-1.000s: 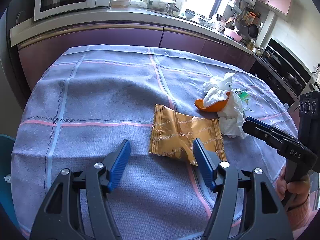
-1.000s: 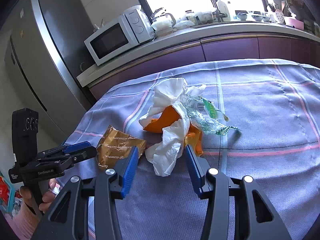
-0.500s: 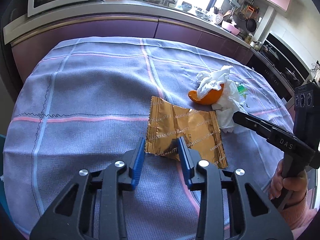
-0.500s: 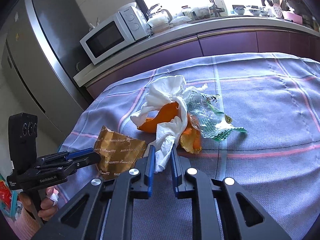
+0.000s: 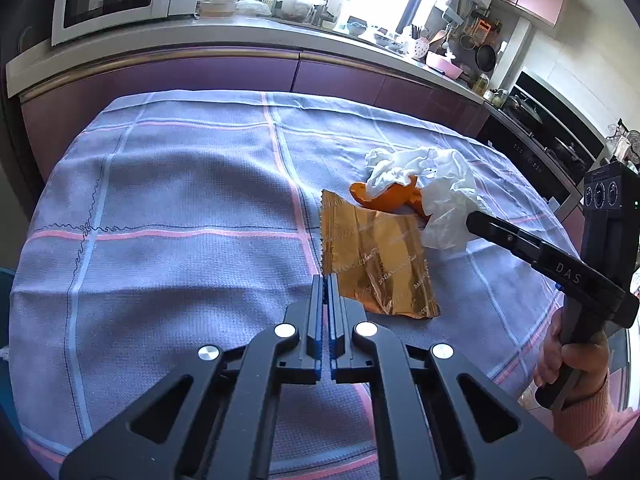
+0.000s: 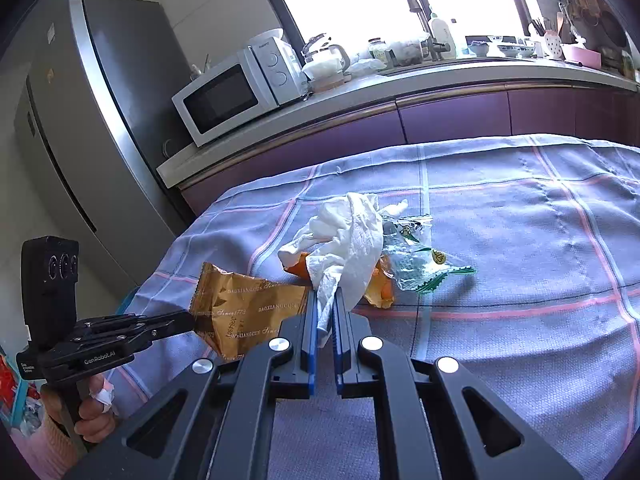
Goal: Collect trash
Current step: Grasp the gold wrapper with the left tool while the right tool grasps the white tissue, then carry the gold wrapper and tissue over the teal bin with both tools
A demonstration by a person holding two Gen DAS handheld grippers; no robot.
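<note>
Two grabs at once: your left gripper (image 5: 325,280) is pinched on the near corner of the gold wrapper (image 5: 374,256), right gripper (image 6: 325,300) clamped on the white tissue (image 6: 348,240) hanging just ahead. Edge grips let both lift cleanly; orange peel (image 5: 384,200) and clear wrapper (image 6: 420,264) lie beyond on the tablecloth (image 5: 180,200).

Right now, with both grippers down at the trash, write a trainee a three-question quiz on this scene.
1. True or false: the right gripper has its jaws shut on the white tissue.
2. What does the left gripper pinch: A) orange peel, B) gold snack wrapper, C) clear plastic wrapper?
3. Fill in: the trash lies on a checked ____.

Key: 1 true; 2 B; 3 tablecloth.
</note>
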